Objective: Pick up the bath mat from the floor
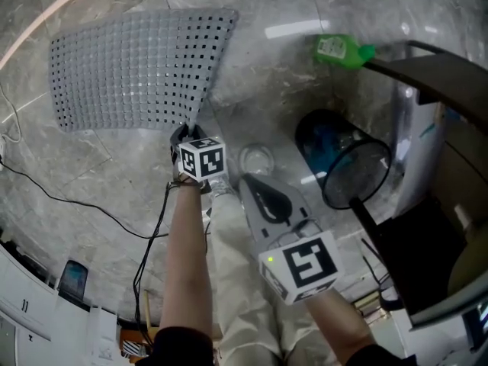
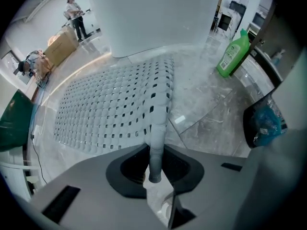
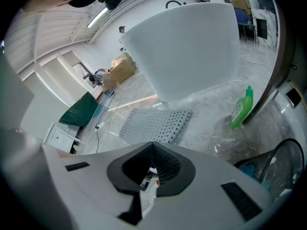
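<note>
The mat (image 1: 137, 67), grey and full of square holes, lies mostly flat on the marble floor (image 1: 267, 90), spreading toward 11 o'clock from the left tool (image 1: 183, 134) in the head view. Only its near corner is off the floor: the left tool points straight down and its jaws are nearly together, pinching that corner so that the mat's edge runs up in a ridge between them. Gripping a corner probably lets the mat peel away from the floor rather than lift all at once.

The right tool (image 1: 248, 181) hangs at 4 o'clock from the corner, well clear of the mat, jaws together on nothing; it seems to be held in reserve. The green bottle (image 1: 343, 50) at 2 o'clock and the black bin (image 1: 343, 162) at 3 o'clock stand apart from the mat.
</note>
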Demonstrator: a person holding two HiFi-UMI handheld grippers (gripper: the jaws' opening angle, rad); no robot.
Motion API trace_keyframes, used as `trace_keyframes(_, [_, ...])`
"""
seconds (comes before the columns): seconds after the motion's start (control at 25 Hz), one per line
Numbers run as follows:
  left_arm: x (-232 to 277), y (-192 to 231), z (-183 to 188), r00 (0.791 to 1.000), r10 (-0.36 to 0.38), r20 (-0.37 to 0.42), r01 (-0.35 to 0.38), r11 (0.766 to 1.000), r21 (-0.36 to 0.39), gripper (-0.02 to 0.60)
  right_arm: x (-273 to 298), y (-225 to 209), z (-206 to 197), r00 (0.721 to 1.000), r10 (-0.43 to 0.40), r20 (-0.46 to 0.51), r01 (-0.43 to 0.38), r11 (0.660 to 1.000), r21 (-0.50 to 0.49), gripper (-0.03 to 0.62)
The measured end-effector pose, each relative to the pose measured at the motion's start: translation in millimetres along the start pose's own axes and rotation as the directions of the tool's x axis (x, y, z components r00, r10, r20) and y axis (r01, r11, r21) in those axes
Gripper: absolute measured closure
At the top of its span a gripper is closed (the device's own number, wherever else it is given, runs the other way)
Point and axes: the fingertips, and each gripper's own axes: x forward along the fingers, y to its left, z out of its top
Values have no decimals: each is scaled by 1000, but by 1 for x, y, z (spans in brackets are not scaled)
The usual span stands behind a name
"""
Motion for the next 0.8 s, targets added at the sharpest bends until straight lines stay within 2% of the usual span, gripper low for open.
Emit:
trace_keyframes(0.28, [-35, 18, 12, 1000, -24, -8, 24, 1000, -18, 522, -13, 17, 21, 1000, 1, 1, -1, 1000, -24, 582])
trace_keyframes(0.8, [-123, 56, 35, 1000, -5, 6, 5, 999, -37, 528, -60, 44, 66, 999, 6, 40, -6, 1000, -18, 582])
